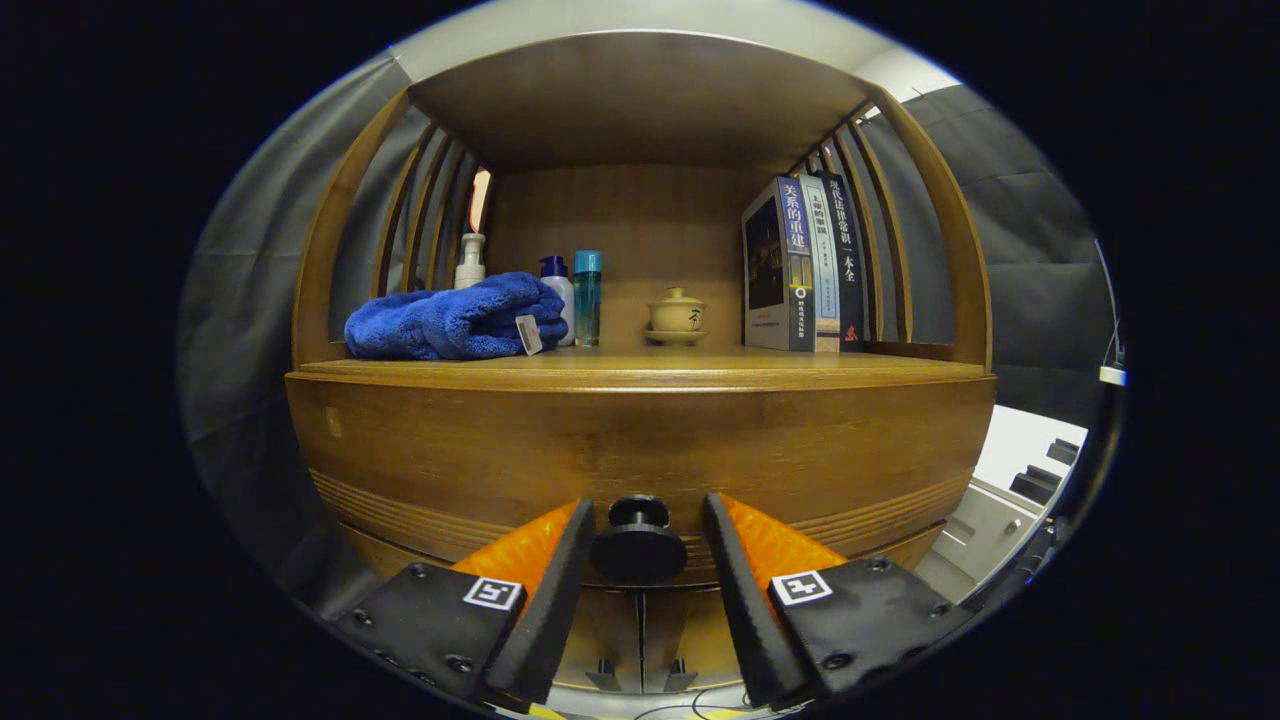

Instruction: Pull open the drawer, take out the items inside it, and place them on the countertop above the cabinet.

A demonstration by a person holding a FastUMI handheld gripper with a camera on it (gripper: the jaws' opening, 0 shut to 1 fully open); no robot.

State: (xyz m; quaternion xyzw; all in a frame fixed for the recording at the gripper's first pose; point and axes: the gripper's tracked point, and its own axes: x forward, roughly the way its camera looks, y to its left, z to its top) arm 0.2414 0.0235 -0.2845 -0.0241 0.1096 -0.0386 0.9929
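My fingers [640, 515] stand apart, one on each side of the round dark knob [638, 545] of the drawer [640, 450]. The knob sits right between them; the left finger's inner face looks to be just at the knob's edge, while a small gap shows on the right, so they are not clamped on it. The drawer front is a broad curved wooden panel with grooved bands low on either side of the knob, and it sits closed, flush with the cabinet, so whatever lies inside is hidden from me. Just under the knob I see the meeting line of two lower cabinet doors [640, 625] with small handles near their bottom edge.

Above the drawer runs the bench [700, 368], a wooden top under an arched shelf with slatted sides. On its left lies a folded blue towel [455, 320] with a small tag hanging at its front. Behind the towel stands a white pump bottle [470, 262]; beside the towel's right end are a white bottle with a dark cap [558, 290] and, touching or nearly so, a slim teal bottle [587, 297]. Near the middle, further back, sits a small lidded tea bowl on a saucer [676, 315]. To the right three books [805, 265] stand upright together, against the slats.
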